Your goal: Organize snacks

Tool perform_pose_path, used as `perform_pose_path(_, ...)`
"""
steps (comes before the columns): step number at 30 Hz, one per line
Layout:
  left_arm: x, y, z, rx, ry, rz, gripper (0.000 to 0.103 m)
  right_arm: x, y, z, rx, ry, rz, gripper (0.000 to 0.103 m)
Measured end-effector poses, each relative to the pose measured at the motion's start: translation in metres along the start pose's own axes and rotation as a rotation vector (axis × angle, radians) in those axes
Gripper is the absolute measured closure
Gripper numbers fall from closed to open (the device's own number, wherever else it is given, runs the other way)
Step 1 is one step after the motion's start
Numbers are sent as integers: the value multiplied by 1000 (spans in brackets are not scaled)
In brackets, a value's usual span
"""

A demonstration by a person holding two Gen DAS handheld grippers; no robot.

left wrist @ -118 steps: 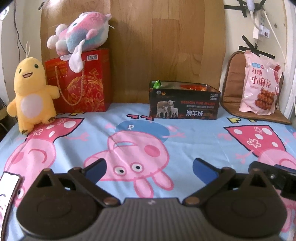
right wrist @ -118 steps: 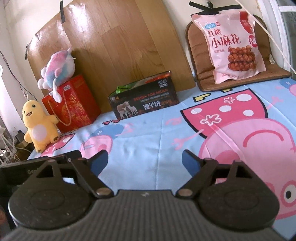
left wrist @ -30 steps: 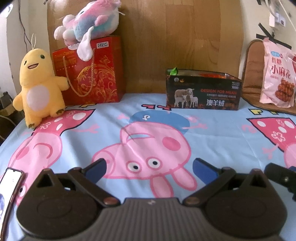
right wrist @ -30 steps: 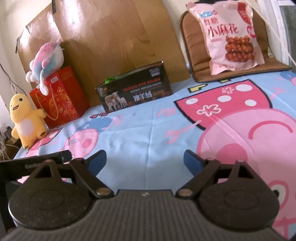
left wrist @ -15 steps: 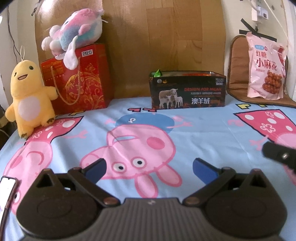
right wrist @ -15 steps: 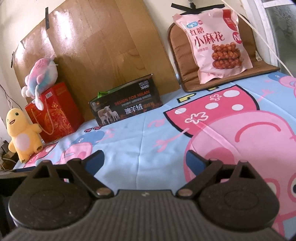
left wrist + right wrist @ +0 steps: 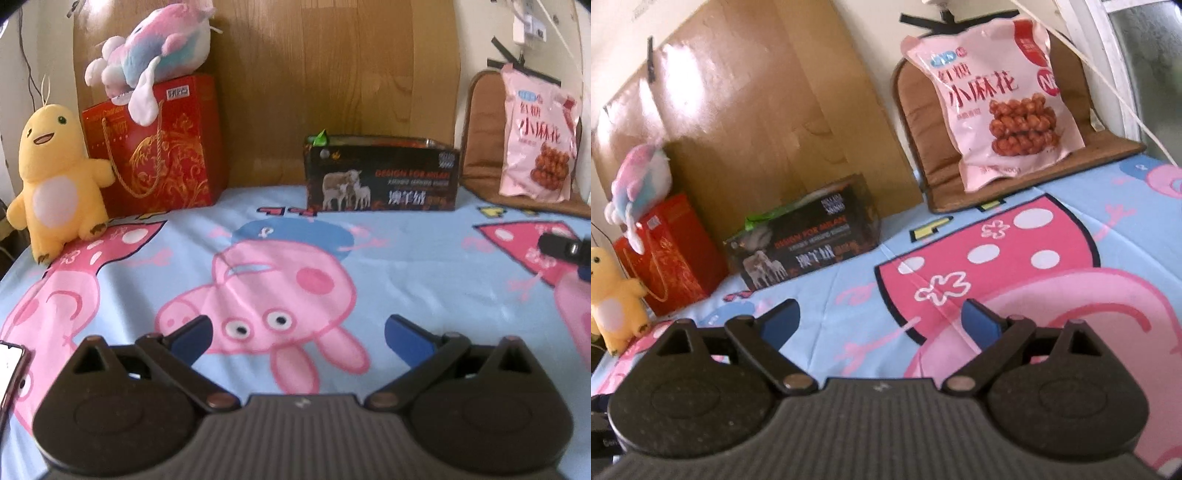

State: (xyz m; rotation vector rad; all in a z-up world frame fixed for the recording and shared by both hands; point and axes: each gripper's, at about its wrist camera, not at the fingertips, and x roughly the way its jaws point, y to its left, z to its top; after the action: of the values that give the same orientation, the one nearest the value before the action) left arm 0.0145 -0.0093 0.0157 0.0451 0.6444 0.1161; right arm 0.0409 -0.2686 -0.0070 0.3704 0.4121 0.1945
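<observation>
Inspecting both wrist views, I find my left gripper (image 7: 297, 338) spread wide with nothing between its blue fingertips, hovering over the cartoon-pig bedsheet (image 7: 406, 266). My right gripper (image 7: 881, 321) is likewise released and empty. The pink snack bag (image 7: 993, 99) leans upright against a brown cushion (image 7: 923, 129) at the far right, well apart from both grippers. The black box (image 7: 382, 177) stands at the wooden board (image 7: 332, 74), green wrapping showing at its open top.
</observation>
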Motion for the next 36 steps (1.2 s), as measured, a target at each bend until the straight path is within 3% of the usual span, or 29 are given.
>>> perform_pose_path(3, -2, -3, 8, 2, -7, 1, 0, -4, 11, -3, -69, 4, 4, 7)
perform_pose_path(9, 14, -7, 32, 5, -6, 41, 0, -1, 34, -1, -132, 95, 35, 7)
perform_pose_path(17, 54, -17, 48, 5, -17, 98, 0, 34, 56, 14, -230, 30, 22, 7)
perform_pose_path(19, 62, -19, 51, 1, -14, 100, 0, 45, 50, 12, -210, 20, 16, 7)
perform_pose_path(21, 67, -21, 53, -2, -15, 92, 0, 54, 36, 10, -135, 72, 54, 7)
perform_pose_path(26, 72, -27, 50, -5, -46, 100, 0, 57, 20, 13, -38, 101, 133, 7)
perform_pose_path(36, 61, -31, 48, 11, -77, 136, 0, 57, 29, 11, -71, 113, 146, 7)
